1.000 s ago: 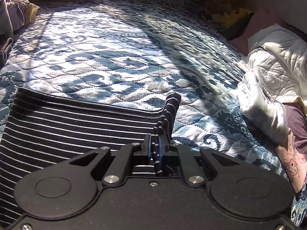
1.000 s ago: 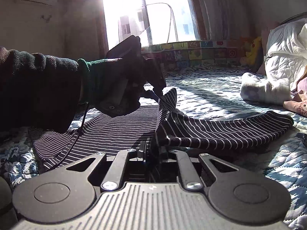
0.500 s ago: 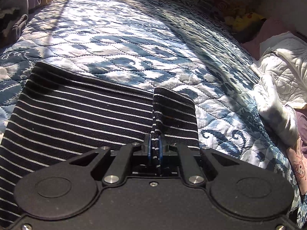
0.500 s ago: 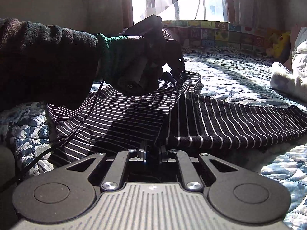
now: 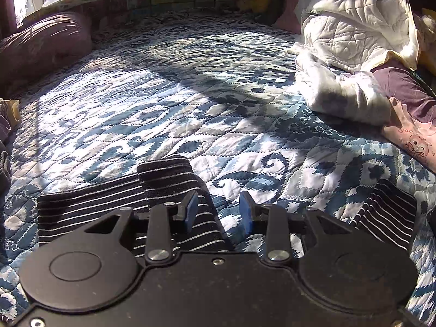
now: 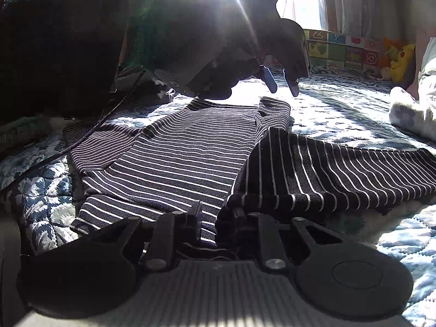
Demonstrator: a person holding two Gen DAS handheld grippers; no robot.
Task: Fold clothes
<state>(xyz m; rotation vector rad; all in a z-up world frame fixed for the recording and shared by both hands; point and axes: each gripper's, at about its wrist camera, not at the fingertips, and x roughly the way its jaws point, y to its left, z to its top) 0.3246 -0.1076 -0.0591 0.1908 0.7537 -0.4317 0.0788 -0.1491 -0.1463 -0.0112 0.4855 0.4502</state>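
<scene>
Both grippers are spread wide with nothing between their fingers: our left gripper (image 5: 218,208) shows its two blue pads apart, hovering above the far edge of the black-and-white striped shirt (image 6: 179,152), and our right gripper (image 6: 215,218) sits low at the shirt's near hem with its fingers parted, though a fold of striped fabric bunches against the right-hand finger and we cannot tell whether it touches the pad. In the right wrist view the left gripper (image 6: 282,81) hangs in the air just over the shirt's folded far corner, carried by a hand in a dark glove (image 6: 218,41) with a green knitted cuff, and a black cable trails down from it across the cloth. The striped shirt lies flat on the bed, one sleeve folded in over the body on its left side, the other sleeve (image 6: 340,169) draped out to the right. Under it is a quilted blue-and-white patterned bedspread (image 5: 163,103), sunlit in patches. Further off, a white quilted blanket (image 5: 354,27) is heaped on the right, a pink printed garment (image 5: 414,144) beside it, a brownish pillow (image 5: 46,43) to the far left, and a yellow plush toy (image 6: 403,57) near the window wall.
</scene>
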